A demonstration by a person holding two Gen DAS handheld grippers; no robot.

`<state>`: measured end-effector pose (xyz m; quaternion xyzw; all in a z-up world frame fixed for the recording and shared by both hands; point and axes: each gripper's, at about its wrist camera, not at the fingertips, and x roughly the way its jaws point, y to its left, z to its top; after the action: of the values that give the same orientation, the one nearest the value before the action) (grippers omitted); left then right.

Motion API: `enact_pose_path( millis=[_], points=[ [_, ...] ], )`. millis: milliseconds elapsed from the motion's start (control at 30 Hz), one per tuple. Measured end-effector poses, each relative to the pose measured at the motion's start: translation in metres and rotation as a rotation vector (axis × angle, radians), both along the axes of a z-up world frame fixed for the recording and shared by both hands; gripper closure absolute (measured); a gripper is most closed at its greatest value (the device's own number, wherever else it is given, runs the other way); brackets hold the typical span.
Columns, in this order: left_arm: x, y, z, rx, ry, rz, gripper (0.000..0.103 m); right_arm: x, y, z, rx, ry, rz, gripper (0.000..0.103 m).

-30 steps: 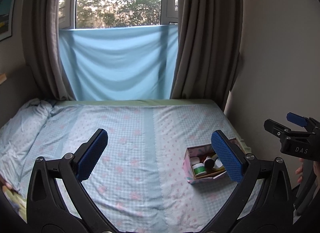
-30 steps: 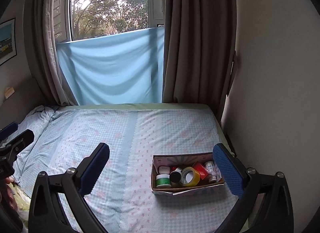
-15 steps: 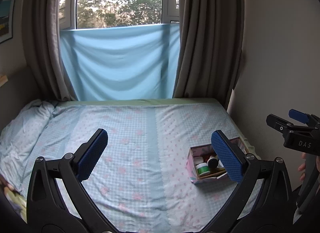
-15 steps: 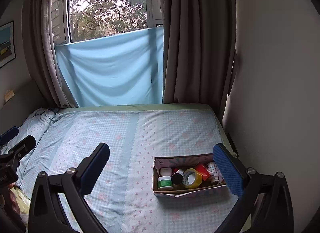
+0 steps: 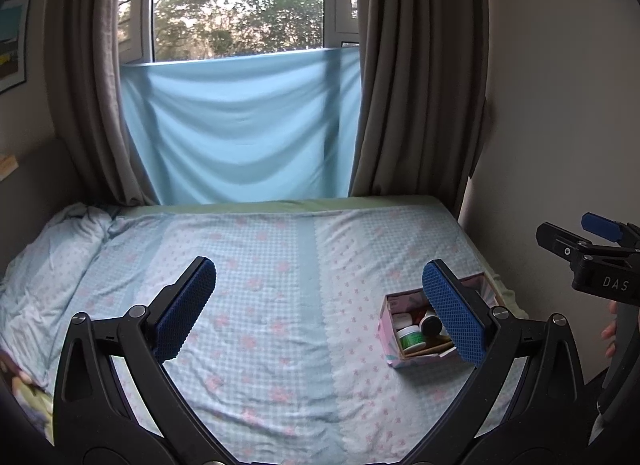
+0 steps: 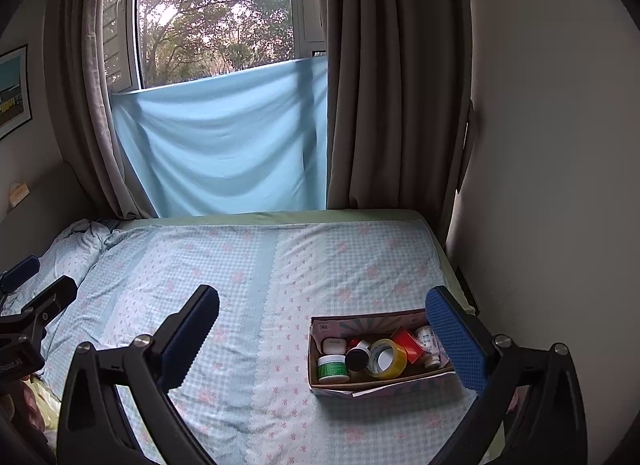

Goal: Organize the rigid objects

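Note:
A small patterned cardboard box (image 6: 320,379) (image 5: 385,339) lies on the bed at the right, near the wall. It holds a green-labelled jar (image 6: 333,368) (image 5: 411,337), a black-capped bottle (image 6: 357,357), a roll of yellow tape (image 6: 386,358), a red box (image 6: 407,341) and a white bottle (image 6: 427,339). My left gripper (image 5: 319,297) hovers open above the bed, its right finger partly covering the box. My right gripper (image 6: 322,329) also stands open and empty, its right finger beside the box's right end.
The bed (image 5: 260,305) has a blue checked sheet with pink flowers; a crumpled quilt (image 5: 44,257) lies at its left. A wall (image 6: 540,185) runs close along the right side. Curtains and a blue cloth (image 5: 240,125) hang over the window behind.
Both grippers have drawn slightly back and up from the bed, so the box looks a little smaller and lower. Both stay open.

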<state>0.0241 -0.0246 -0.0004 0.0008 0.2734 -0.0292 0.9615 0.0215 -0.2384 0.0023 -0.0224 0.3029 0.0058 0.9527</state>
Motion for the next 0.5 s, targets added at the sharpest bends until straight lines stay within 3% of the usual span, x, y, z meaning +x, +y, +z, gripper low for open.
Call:
enact_pose_path(
  millis=[500],
  points=[
    [-0.0047, 0.0027, 0.0011, 0.006, -0.029, 0.023, 0.0, -0.0008, 0.0024, 0.0026, -0.009, -0.028, 0.004, 0.0]
  ],
)
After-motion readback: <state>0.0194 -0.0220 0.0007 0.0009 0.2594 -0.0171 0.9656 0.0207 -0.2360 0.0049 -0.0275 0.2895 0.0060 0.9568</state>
